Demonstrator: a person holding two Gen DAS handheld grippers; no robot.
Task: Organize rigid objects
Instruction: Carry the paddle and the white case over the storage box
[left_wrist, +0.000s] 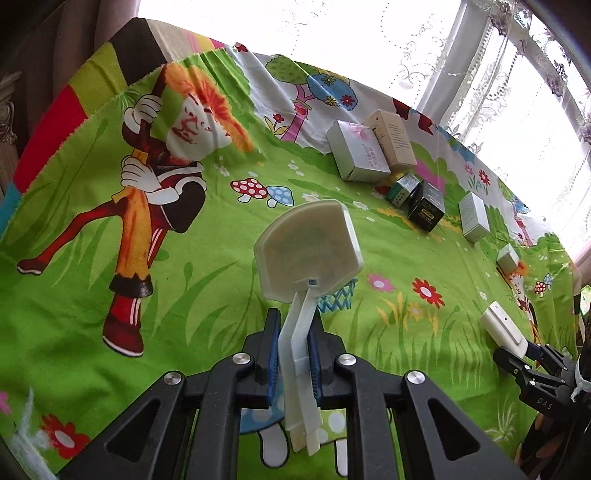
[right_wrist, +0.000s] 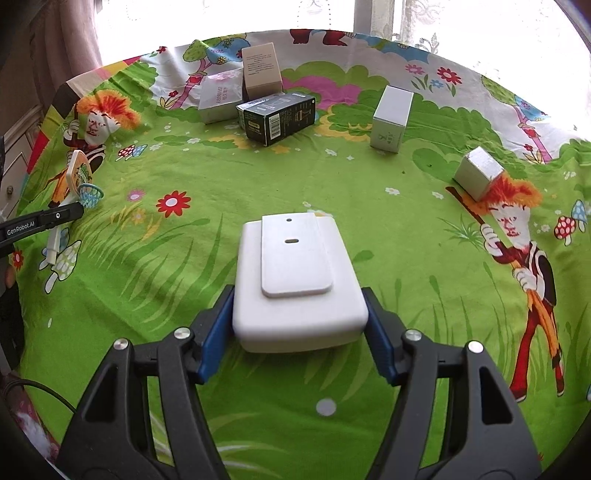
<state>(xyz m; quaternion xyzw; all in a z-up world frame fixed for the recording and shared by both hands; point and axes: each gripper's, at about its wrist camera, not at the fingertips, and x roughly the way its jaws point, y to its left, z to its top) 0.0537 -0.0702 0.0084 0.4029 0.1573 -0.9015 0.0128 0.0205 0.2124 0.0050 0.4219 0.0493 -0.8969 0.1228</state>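
Two black hand-held grippers work over a table draped in a bright green cartoon-print cloth. Left gripper: blue pads clamped tight on the pale plastic post of a small toy basketball hoop, whose translucent backboard and blue net ride clear above the cloth. Right gripper: jaws about half spread, pads pressed on both sides of a white rounded plastic box with a flat raised plate on top. Toward the window edge: a grey-white carton, a beige carton and a black printed carton grouped close together; a white upright carton and a small silver-topped box stand well apart to the right.
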